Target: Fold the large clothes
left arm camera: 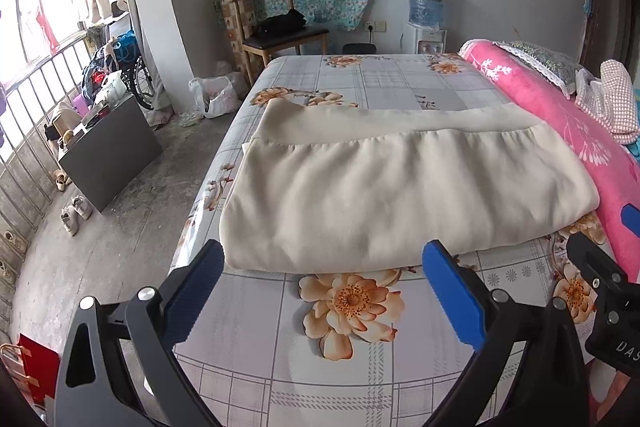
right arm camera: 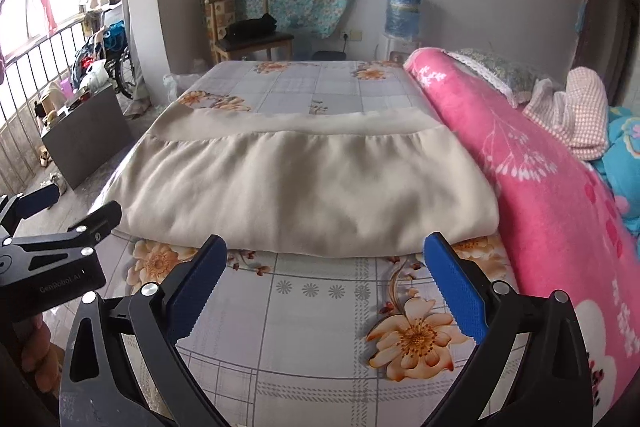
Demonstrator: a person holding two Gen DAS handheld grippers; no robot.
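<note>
A large cream garment [left arm camera: 392,183] lies folded flat across the bed, its ribbed band along the far edge. In the right wrist view the same garment [right arm camera: 304,183] fills the middle of the bed. My left gripper [left arm camera: 324,259] hangs open just short of the garment's near fold, nothing between its blue pads. My right gripper [right arm camera: 324,251] is likewise open in front of the near fold and holds nothing. Each gripper shows at the edge of the other's view: the right gripper [left arm camera: 624,223] at the right, the left gripper [right arm camera: 56,203] at the left.
The bed [left arm camera: 256,359] has a grey checked sheet with orange flowers. A rolled pink blanket [right arm camera: 552,195] runs along its right side, with pillows behind. A wooden chair [left arm camera: 280,31], a water dispenser [left arm camera: 426,23], a dark board [left arm camera: 112,155] and shoes [left arm camera: 76,213] occupy the floor at the left and back.
</note>
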